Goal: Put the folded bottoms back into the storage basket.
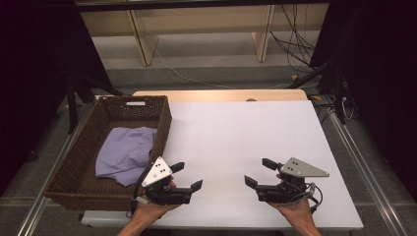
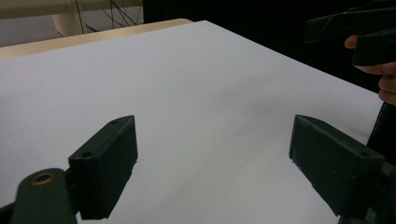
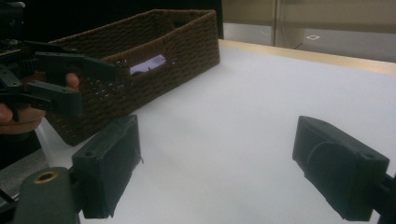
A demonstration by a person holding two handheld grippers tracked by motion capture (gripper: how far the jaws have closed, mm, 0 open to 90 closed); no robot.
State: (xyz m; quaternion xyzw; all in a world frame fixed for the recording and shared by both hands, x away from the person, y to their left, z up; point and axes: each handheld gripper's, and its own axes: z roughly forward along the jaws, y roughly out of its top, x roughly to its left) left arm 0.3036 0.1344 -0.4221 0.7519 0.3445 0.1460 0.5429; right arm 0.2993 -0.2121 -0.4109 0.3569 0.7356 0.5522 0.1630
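Both tongs, left (image 1: 187,176) and right (image 1: 259,172), gape wide and empty, facing each other low over the table (image 1: 236,132).

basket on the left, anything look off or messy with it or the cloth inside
Nothing is damaged or spilled. The wicker basket hangs partly over the white table's left edge, and the lilac cloth inside lies crumpled rather than folded. Both the left gripper and the right gripper are open and hold nothing.

Standing beyond the tongs: pale wooden shelving (image 1: 201,34) against the far side. Lying beneath it: grey floor (image 1: 206,76), crossed by loose cables (image 1: 295,39). Hanging at both flanks: black curtains (image 1: 378,73). Running alongside: metal rails (image 1: 364,162).
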